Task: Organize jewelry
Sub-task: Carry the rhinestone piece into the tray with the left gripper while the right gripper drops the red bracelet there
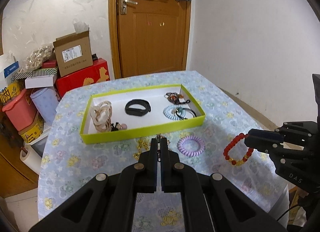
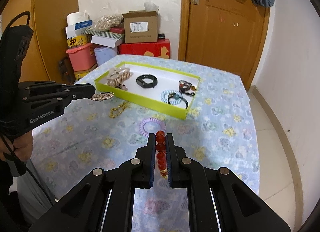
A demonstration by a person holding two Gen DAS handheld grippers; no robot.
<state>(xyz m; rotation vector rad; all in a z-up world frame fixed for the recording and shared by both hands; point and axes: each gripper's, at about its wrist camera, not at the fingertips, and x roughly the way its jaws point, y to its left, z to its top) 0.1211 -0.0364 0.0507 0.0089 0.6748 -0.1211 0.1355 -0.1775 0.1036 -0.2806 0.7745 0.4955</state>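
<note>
We hold a rhinestone bracelet [image 2: 103,96] pinched in the left gripper [image 1: 159,142] and a red bead bracelet [image 1: 238,152] clamped in the right gripper [image 2: 160,138], both above the floral tablecloth [image 2: 220,116], short of the green tray [image 1: 140,132]. Each hangs by a thin bite, so a jolt could slip one out, or we could drop it outside the tray.

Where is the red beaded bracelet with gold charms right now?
The red beaded bracelet is pinched in the right gripper, held off the floral tablecloth, right of the purple coil hair tie.
</note>
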